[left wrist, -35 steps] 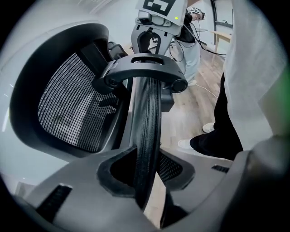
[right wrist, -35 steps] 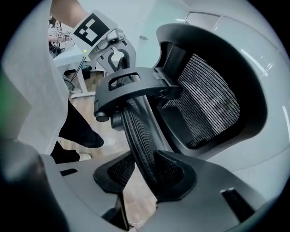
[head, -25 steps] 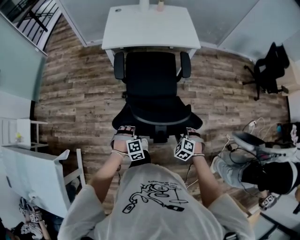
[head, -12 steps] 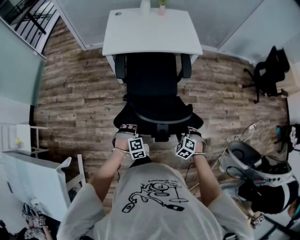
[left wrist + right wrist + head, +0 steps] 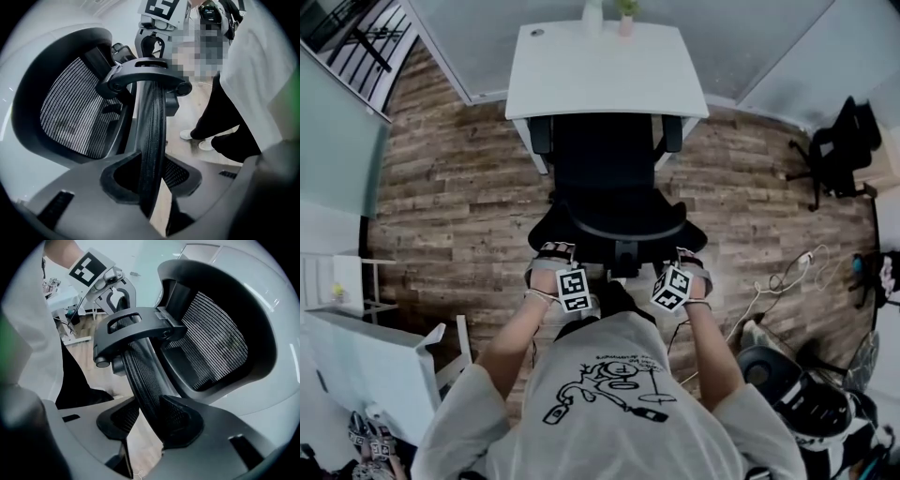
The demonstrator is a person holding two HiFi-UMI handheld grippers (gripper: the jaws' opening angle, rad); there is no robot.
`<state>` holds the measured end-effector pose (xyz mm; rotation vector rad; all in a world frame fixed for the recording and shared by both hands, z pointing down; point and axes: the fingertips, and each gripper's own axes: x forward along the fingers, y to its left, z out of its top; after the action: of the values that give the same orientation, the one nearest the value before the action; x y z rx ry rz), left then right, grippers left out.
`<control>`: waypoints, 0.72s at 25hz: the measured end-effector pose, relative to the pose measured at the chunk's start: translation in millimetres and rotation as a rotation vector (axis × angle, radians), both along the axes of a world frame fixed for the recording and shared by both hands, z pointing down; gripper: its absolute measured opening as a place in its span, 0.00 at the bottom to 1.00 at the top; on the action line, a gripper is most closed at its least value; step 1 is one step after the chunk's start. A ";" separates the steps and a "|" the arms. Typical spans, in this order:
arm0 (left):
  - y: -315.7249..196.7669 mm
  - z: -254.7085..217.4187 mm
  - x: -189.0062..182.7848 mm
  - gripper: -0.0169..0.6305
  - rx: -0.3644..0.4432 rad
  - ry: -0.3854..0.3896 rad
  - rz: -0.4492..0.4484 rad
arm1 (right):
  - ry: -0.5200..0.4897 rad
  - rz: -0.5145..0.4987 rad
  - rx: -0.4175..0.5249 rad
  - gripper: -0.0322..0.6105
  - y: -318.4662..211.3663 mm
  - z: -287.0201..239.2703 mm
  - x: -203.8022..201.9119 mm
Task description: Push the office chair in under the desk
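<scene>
The black office chair (image 5: 609,173) stands in front of the white desk (image 5: 605,70), its seat front and armrests tucked under the desk's near edge. My left gripper (image 5: 549,259) is shut on the left end of the backrest's top rim (image 5: 619,236); my right gripper (image 5: 689,263) is shut on the right end. In the left gripper view the left gripper (image 5: 151,183) has the ribbed mesh rim (image 5: 151,136) pinched between its jaws. The right gripper (image 5: 149,423) clamps the same rim (image 5: 143,376) in the right gripper view.
Two small pots (image 5: 624,13) stand at the desk's far edge by the glass wall. A second black chair (image 5: 836,142) is at the right. White furniture (image 5: 366,361) sits lower left; cables (image 5: 787,277) and a dark bag (image 5: 811,408) lie lower right on the wood floor.
The chair has rolled toward the desk with both grippers still on its backrest; its armrests now reach under the desk's edge. I have stepped forward with it.
</scene>
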<state>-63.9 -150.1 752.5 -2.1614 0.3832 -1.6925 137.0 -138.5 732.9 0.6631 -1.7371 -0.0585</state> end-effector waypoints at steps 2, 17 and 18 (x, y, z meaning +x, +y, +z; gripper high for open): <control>-7.5 0.4 -1.4 0.21 -0.007 0.000 0.000 | -0.001 0.001 -0.002 0.31 -7.3 -0.3 -1.5; -56.0 -0.8 4.4 0.22 -0.049 0.010 -0.014 | -0.002 -0.013 -0.012 0.31 -60.7 -1.5 4.4; -59.6 -1.1 5.1 0.22 -0.054 0.012 -0.015 | 0.001 -0.006 -0.017 0.31 -64.9 -2.1 5.4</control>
<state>-58.8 -209.7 751.4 -2.2130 0.3619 -1.7176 142.3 -203.4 730.8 0.6457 -1.7367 -0.0479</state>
